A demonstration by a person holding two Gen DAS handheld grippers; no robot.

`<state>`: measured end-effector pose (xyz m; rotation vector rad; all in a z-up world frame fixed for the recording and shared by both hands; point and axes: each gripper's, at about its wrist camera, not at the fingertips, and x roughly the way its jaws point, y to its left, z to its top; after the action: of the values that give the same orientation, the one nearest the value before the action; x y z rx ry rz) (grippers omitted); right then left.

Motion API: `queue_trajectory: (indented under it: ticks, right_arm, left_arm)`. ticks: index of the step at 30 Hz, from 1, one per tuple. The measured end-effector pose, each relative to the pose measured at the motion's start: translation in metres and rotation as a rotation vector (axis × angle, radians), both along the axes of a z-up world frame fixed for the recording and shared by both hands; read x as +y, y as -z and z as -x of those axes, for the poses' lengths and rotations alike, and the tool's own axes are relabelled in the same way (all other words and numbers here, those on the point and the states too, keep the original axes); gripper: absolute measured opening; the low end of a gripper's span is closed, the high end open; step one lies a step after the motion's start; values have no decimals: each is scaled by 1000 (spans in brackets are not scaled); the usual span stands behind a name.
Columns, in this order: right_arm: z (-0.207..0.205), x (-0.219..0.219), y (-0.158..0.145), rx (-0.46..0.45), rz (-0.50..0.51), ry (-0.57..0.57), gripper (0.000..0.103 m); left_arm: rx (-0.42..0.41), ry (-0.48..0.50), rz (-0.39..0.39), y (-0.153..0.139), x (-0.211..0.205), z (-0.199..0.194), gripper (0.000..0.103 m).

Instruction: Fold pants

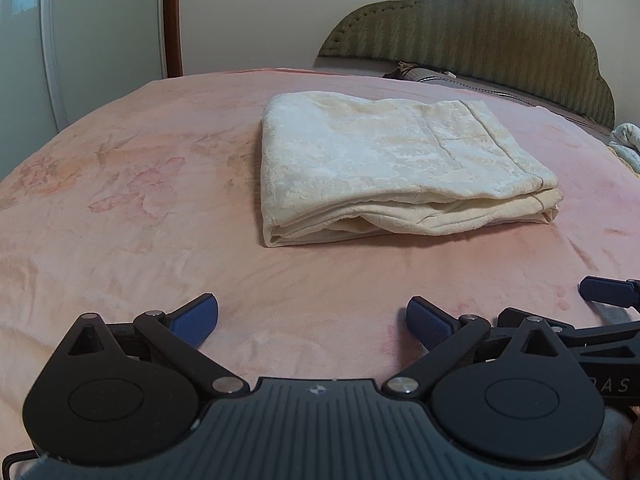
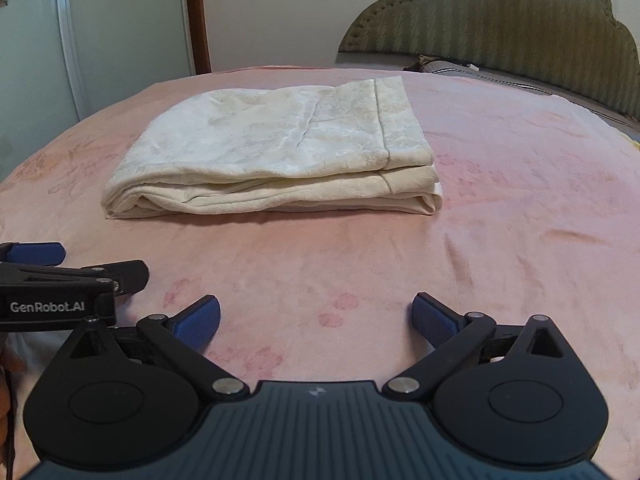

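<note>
The cream, damask-patterned fabric pants (image 1: 396, 160) lie folded into a flat, layered rectangle on the pink floral plush bedspread (image 1: 140, 208), roughly at the middle of the bed. The fold edges are stacked toward the near side, with a hemmed band visible along the right end of the top layer. Nothing rests on the pants and nothing touches them.

Near side of the pants: the left hand-held gripper (image 1: 312, 320) hangs over bare bedspread, its blue-padded fingers (image 1: 196, 320) spread to full width, holding nothing. The right hand-held gripper (image 2: 316, 322) sits just beside it, likewise spread wide and empty, well short of the pants' near edge. Each is partly visible at the edge of the other's view.

Far side of the pants: an olive-green quilted scalloped headboard (image 1: 480, 28) stands at the bed's end, with a grey striped pillow (image 1: 452, 78) at its foot. Left of the pants, beyond the bed, stands a pale wardrobe door with flower decals (image 2: 120, 20).
</note>
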<state>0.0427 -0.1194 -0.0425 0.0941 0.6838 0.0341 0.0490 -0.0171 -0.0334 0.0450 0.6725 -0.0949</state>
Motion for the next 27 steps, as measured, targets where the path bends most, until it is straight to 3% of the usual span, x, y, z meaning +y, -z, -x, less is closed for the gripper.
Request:
queue_trajectory:
  ticks: [9,14,27]
  right_arm:
    - [2,-18,0,-24,-50,77,103]
    - [0,-7,2,-10,44,60,103]
    - [3,-11,2,-8,29,58,103]
  left_arm:
    - [-1,-35,0,0,5,2,103]
    - [1,-32,-28,1,0,1,103]
    - [4,-32,-20,2,2,1,103]
